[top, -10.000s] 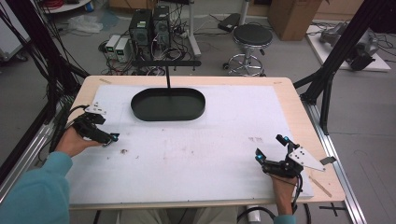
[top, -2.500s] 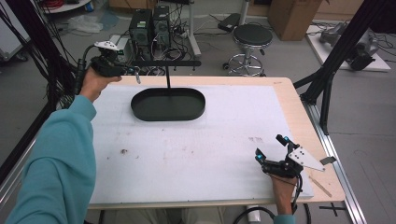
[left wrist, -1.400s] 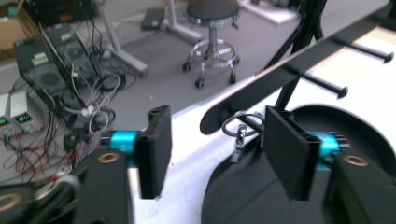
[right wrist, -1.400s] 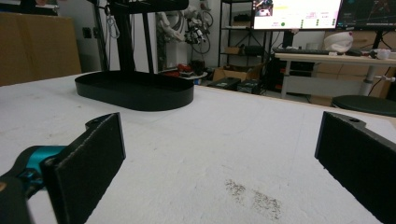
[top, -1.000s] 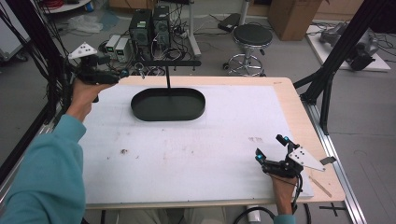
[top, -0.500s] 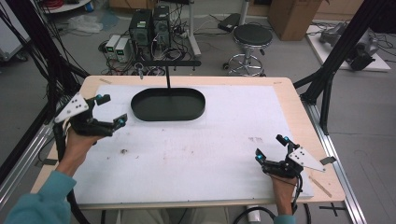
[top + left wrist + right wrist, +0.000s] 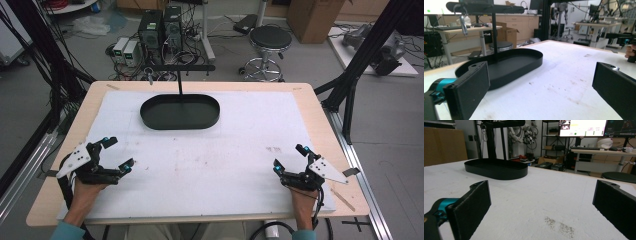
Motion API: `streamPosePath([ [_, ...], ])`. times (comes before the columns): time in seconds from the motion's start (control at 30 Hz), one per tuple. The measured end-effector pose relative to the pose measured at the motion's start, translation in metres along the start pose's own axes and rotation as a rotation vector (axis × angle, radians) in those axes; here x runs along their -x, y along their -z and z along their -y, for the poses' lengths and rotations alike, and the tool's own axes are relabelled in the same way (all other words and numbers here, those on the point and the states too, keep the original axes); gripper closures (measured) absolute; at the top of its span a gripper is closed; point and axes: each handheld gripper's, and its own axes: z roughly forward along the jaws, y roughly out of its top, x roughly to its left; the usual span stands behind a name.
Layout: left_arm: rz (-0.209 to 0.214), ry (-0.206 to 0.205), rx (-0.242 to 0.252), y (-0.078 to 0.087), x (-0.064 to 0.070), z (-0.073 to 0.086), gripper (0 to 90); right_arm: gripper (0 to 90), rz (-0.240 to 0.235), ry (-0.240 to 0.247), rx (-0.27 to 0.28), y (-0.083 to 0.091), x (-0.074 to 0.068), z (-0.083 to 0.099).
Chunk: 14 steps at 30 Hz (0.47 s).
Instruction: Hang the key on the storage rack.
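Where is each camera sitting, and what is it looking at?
High view: above the table, looking down on the black tray stand, both hands, left tool and right tool.
Left gripper view: on the left tool, facing the stand; open jaws show.
Right gripper view: on the right tool, likewise.
All share the stand.

- The left hand-held gripper (image 7: 116,156) sits low at the near left, its jaws spread wide and angled toward the right.
- The left hand (image 7: 86,192) grips it from below, forearm entering from the bottom edge.
- The right hand-held gripper (image 7: 289,157) rests at the near right, jaws wide apart.
- The right hand (image 7: 303,202) holds it from behind.
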Motion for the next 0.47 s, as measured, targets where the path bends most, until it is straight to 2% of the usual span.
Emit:
streamPosePath([
  [0.1,-0.011,-0.002,0.014,0.005,0.002,0.012,1.7,0.8,0.001,-0.001,-0.002,0.0,0.0,0.0],
  [0.17,-0.017,-0.008,0.003,0.006,0.003,0.017,1.7,0.8,-0.001,-0.005,-0.004,0.0,0.0,0.0],
  [0.23,-0.02,-0.025,0.034,0.009,0.005,0.018,1.7,0.8,-0.001,0.001,-0.002,0.0,0.0,0.0],
  [0.3,-0.027,-0.037,0.042,0.01,0.006,0.018,1.7,0.8,-0.002,-0.005,-0.008,0.0,-0.001,0.0],
  [0.4,-0.037,-0.021,0.042,0.009,0.005,0.019,1.7,0.8,0.0,0.003,-0.004,0.0,-0.001,0.0],
  [0.47,-0.041,-0.033,0.04,0.009,0.006,0.019,1.7,0.8,0.0,0.006,-0.003,0.0,-0.001,0.0],
])
